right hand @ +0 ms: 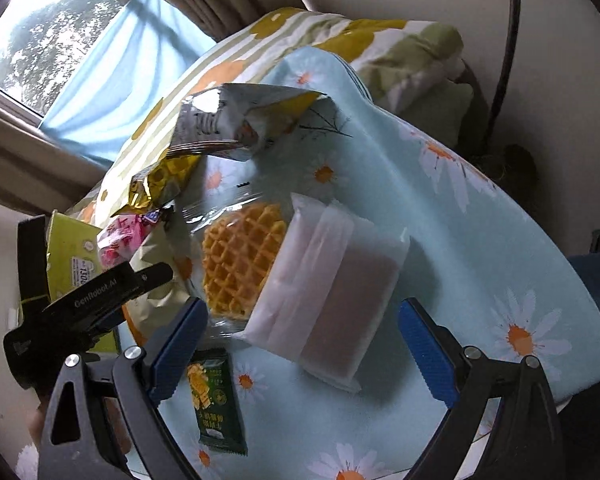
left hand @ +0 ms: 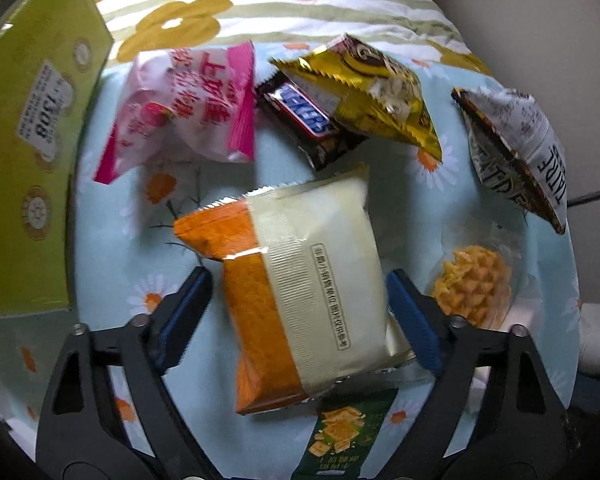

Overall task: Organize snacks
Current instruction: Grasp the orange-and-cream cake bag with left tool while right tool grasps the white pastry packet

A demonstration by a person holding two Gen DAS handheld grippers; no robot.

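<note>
Snack packets lie on a light blue daisy cloth point(left hand: 112, 200). In the left wrist view my left gripper point(left hand: 298, 292) is open around an orange and cream packet point(left hand: 300, 292), one blue pad on each side. Beyond lie a pink strawberry packet point(left hand: 188, 108), a Snickers bar point(left hand: 304, 118), a gold packet point(left hand: 376, 92) and a grey packet point(left hand: 520, 152). A wrapped waffle point(left hand: 474, 284) lies right, a small green cracker packet point(left hand: 344, 436) below. In the right wrist view my right gripper point(right hand: 300, 332) is open over a frosted white packet point(right hand: 332, 284), beside the waffle point(right hand: 240, 256) and green packet point(right hand: 216, 400).
A green cardboard box point(left hand: 32, 152) stands at the left of the cloth, also in the right wrist view point(right hand: 68, 256). A flowered striped pillow point(left hand: 260, 4) lies behind the snacks. A window point(right hand: 48, 36) with a blue curtain is far left. The cloth's edge drops off at right point(right hand: 560, 272).
</note>
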